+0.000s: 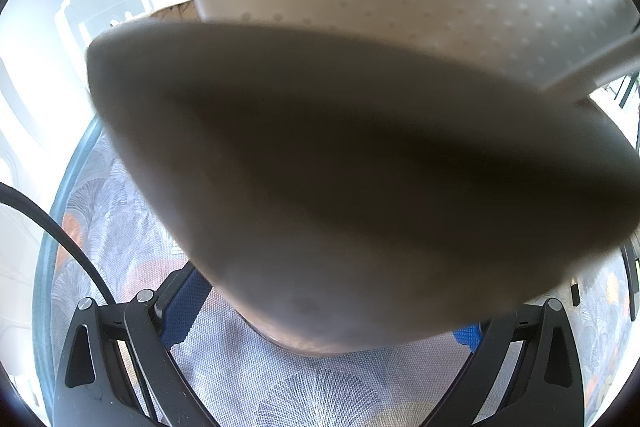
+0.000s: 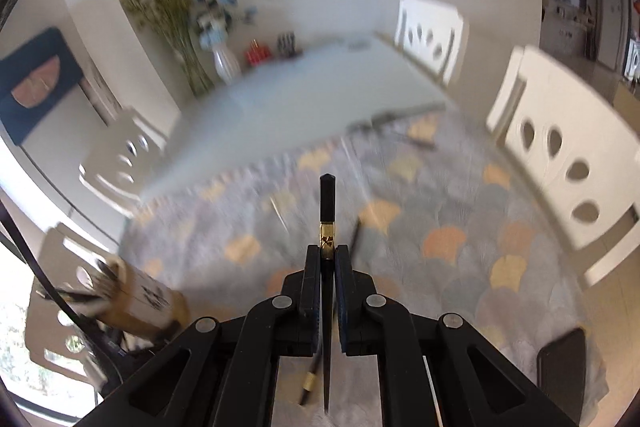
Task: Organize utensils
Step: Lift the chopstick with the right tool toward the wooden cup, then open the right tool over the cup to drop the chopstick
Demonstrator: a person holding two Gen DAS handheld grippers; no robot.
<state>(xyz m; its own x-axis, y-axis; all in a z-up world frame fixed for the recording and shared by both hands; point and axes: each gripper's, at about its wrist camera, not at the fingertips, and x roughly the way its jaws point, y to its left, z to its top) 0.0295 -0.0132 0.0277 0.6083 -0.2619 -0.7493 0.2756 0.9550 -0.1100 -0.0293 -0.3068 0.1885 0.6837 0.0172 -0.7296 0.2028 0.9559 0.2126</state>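
Above patterned tablecloth (image 2: 460,187), right gripper (image 2: 328,267) clamping black gold-banded chopstick (image 2: 327,203), no legible writing

Left wrist view: a large dark blurred object (image 1: 360,187) sits right against the lens, identity unreadable; it hides the left gripper's fingertips and most of the patterned tablecloth (image 1: 280,379). Right wrist view: the background is motion-blurred; thin utensils (image 2: 280,213) on the cloth cannot be told apart. Black chopstick (image 2: 327,211) lower end runs behind the pads. Beige holder (image 2: 140,301) at lower left is smeared, its contents unclear.
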